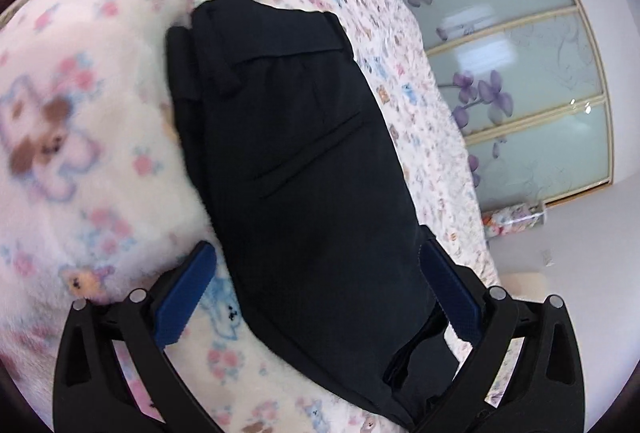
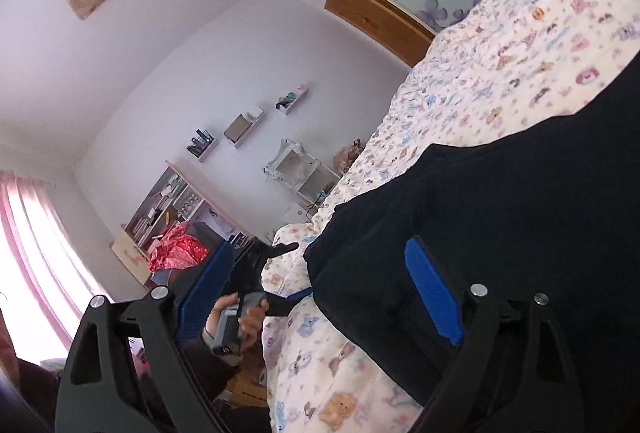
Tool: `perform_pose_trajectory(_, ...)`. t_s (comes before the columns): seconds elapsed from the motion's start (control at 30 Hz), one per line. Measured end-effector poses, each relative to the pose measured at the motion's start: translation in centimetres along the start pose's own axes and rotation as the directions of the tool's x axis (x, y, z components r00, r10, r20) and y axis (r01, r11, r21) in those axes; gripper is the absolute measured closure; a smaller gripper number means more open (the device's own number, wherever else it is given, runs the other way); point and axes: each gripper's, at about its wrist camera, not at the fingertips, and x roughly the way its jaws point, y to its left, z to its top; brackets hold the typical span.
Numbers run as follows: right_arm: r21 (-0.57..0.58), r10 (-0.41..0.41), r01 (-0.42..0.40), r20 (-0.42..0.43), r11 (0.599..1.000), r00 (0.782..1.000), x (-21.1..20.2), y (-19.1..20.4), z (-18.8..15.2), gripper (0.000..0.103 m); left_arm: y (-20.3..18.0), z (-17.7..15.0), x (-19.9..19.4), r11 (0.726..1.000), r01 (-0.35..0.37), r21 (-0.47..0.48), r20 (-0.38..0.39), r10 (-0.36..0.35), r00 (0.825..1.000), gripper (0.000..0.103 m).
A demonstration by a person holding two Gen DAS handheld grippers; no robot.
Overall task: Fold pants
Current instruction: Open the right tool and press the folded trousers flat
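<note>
From the left wrist, the dark pants (image 1: 296,153) are seen lying folded on the patterned bedspread (image 1: 80,113), between the released fingers of the left gripper (image 1: 316,297). From the right wrist, the right gripper (image 2: 320,293) is spread wide, nothing grasped, the pants (image 2: 500,213) lying at the right.

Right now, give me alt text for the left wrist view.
A folded dark navy fabric pair of pants lies on a pale cartoon-print fleece blanket, between the left gripper's open jaws. Behind stands a frosted-glass wardrobe with purple flowers.

Home bedroom, bed (image 1: 420,81) with cartoon-print bedding, sliding wardrobe doors (image 1: 520,73), bookshelf (image 2: 168,209), pink curtain (image 2: 28,233)
</note>
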Motion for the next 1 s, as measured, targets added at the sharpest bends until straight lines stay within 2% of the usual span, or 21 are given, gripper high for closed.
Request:
perform_pose_trajectory(0.07,-0.011,-0.001,0.001,-0.009,1.000,1.000,-0.1,0.3,-0.1,0.011,-0.3,-0.4,-0.3,1.000,0.009,0.012,-0.003,-0.009,1.000,0.002)
perform_pose_trajectory(0.2,-0.036,0.001,-0.002,-0.028,0.999,1.000,-0.3,0.5,-0.3,0.010,-1.5,-2.9,-2.2,0.992,0.101,0.082,-0.001,-0.101,0.995,0.002)
perform_pose_trajectory(0.27,-0.046,-0.007,0.006,-0.038,0.999,0.999,-0.5,0.6,-0.2,0.010,-2.0,-4.1,-1.8,0.985,0.143,0.095,-0.044,-0.140,0.989,0.002)
perform_pose_trajectory(0.33,-0.051,-0.019,0.016,-0.049,0.999,0.999,-0.3,0.5,-0.3,0.009,-1.9,-4.7,-0.4,0.986,0.148,0.073,-0.112,-0.140,0.984,0.002)
perform_pose_trajectory(0.37,-0.053,-0.026,0.023,-0.055,0.998,0.998,-0.2,0.5,-0.4,0.009,-1.5,-5.0,0.6,0.990,0.129,0.049,-0.147,-0.121,0.982,0.002)
perform_pose_trajectory(0.43,-0.053,-0.037,0.034,-0.059,0.998,0.998,-0.1,0.4,-0.4,0.009,-0.3,-5.1,1.4,0.998,0.069,0.015,-0.154,-0.066,0.986,0.002)
perform_pose_trajectory(0.6,-0.041,-0.037,0.035,-0.056,0.999,0.998,-0.3,0.2,-0.4,0.009,1.5,-4.5,0.8,0.988,0.114,-0.106,-0.097,-0.124,0.987,0.004)
perform_pose_trajectory(0.67,-0.044,-0.038,0.036,-0.060,0.998,0.997,-0.2,0.2,-0.5,0.009,1.7,-3.9,0.5,0.980,0.142,-0.139,-0.057,-0.151,0.987,0.003)
perform_pose_trajectory(0.77,-0.056,-0.043,0.039,-0.070,0.998,0.997,0.0,0.3,-0.6,0.009,1.6,-3.5,0.4,0.969,0.184,-0.167,-0.039,-0.193,0.980,0.003)
perform_pose_trajectory(0.87,-0.056,-0.046,0.041,-0.078,0.998,0.996,0.1,0.2,-0.6,0.009,0.7,-3.8,0.3,0.971,0.200,-0.131,-0.035,-0.206,0.978,0.003)
perform_pose_trajectory(1.0,-0.053,-0.045,0.040,-0.080,0.998,0.996,0.1,0.2,-0.6,0.009,-1.6,-3.9,0.0,0.981,0.196,-0.008,-0.036,-0.196,0.980,0.003)
